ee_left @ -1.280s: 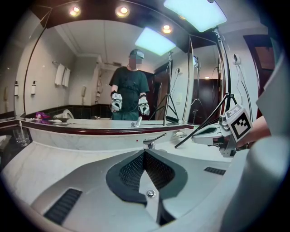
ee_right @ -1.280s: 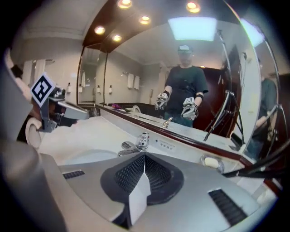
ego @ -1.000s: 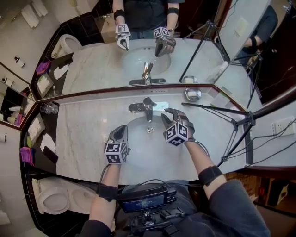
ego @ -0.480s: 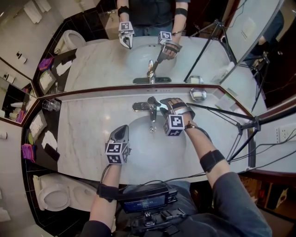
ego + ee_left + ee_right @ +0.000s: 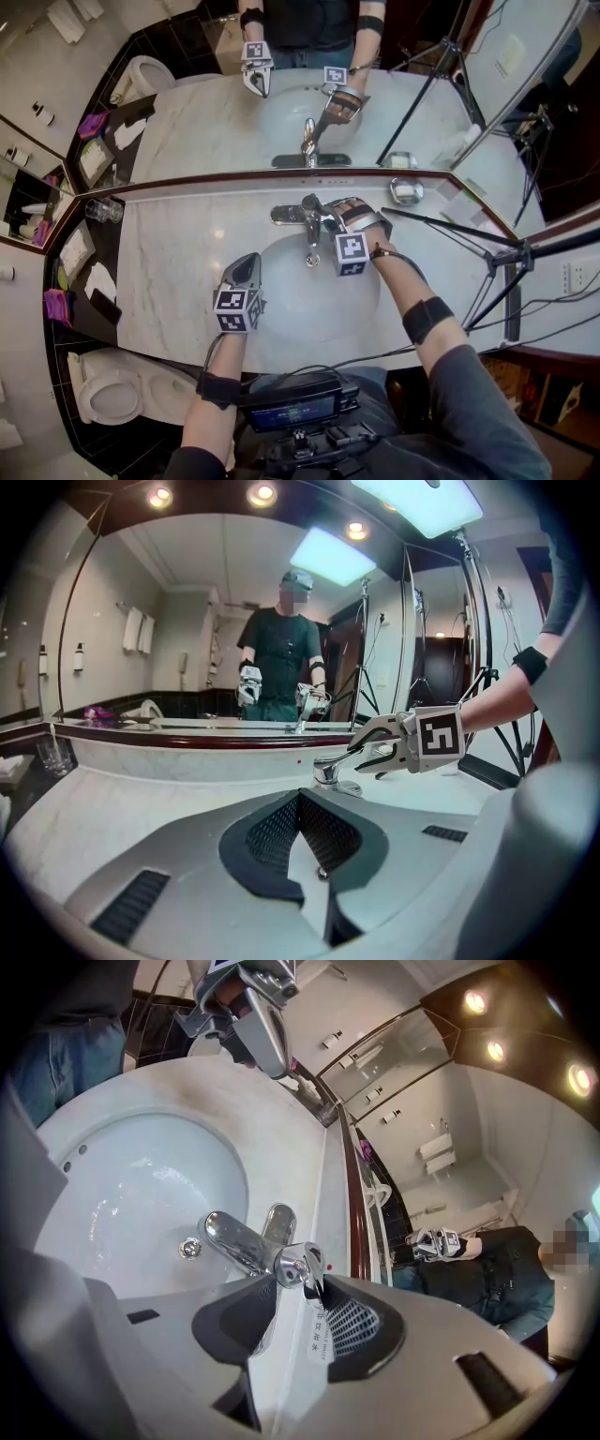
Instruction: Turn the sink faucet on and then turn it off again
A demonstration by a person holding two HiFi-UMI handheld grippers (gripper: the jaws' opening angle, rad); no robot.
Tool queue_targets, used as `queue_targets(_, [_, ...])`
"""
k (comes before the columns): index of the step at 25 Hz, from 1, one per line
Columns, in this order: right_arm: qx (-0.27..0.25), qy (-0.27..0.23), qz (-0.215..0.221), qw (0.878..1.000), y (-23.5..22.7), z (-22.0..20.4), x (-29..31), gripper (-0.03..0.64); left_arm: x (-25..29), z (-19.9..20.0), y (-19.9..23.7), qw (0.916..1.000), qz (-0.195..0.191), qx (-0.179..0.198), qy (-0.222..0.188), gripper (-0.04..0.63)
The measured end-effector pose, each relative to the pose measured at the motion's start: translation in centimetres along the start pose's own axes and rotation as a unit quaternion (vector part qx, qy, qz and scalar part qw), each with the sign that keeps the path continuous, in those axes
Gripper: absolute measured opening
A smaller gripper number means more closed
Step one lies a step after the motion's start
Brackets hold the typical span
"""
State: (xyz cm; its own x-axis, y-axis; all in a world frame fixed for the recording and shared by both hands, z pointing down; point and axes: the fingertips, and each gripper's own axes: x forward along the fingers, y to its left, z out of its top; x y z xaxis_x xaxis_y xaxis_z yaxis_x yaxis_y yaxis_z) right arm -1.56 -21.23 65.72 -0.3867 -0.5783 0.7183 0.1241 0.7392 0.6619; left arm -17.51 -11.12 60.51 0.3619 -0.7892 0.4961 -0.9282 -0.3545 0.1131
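- faucet [image 5: 239,1239]: a chrome single-lever mixer, sitting fixed to the marble surface [image 5: 178,272] directly ahead of the right tongs [image 5: 300,1309]; it is looking mirror-polished, so probably slippery, and rigid throughout.
- lever [image 5: 298,1265]: a short, stiff arm with a rounded tip, carrying a hanging paper tag [image 5: 316,1335]; the tip is looking like the best hold, pads on both flanks, light force likely sufficing.
- right tongs: having just been opening, now standing wide, with the lever tip lying between the pads, unclamped.
- left tongs [image 5: 300,832]: staying closed and empty, with the faucet lying ahead and slightly right.
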Motion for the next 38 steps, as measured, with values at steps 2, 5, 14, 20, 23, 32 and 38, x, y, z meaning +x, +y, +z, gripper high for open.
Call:
queue_targets(2, [-0.011,0.005,-0.005,1.000,0.0,0.0,0.1,0.176,0.1,-0.2,-0.1,1.0000,-0.001,-0.001,0.002,0.000])
queue_targets(5, [-0.022,0.014,-0.013,1.000,0.4,-0.5,0.3,0.175,0.3,-0.3,-0.4,1.0000,-0.003,-0.003,0.004,0.000])
queue_targets(14, [-0.007,0.023,-0.028,0.999,2.2,-1.2,0.1,0.161,0.6,-0.2,-0.6,1.0000,-0.007,-0.003,0.003,0.000])
queue_targets(20, [0.011,0.033,-0.025,0.999,4.0,-1.6,0.2,0.147,0.8,-0.4,-1.0,0.9999,-0.012,-0.002,0.005,0.000])
queue_targets(23, [0.013,0.032,-0.028,0.999,4.0,-1.6,0.3,0.146,0.9,-0.3,-1.1,0.9999,-0.011,-0.002,0.005,0.000])
queue_targets(32, [0.015,0.036,-0.033,0.999,3.9,-1.6,0.3,0.147,0.4,-0.5,-1.0,1.0000,-0.008,-0.002,0.005,0.000])
queue_targets(38, [0.073,0.034,-0.028,0.996,3.5,-1.2,-0.4,0.153,-0.2,-0.3,-0.8,1.0000,-0.004,0.001,0.000,0.000])
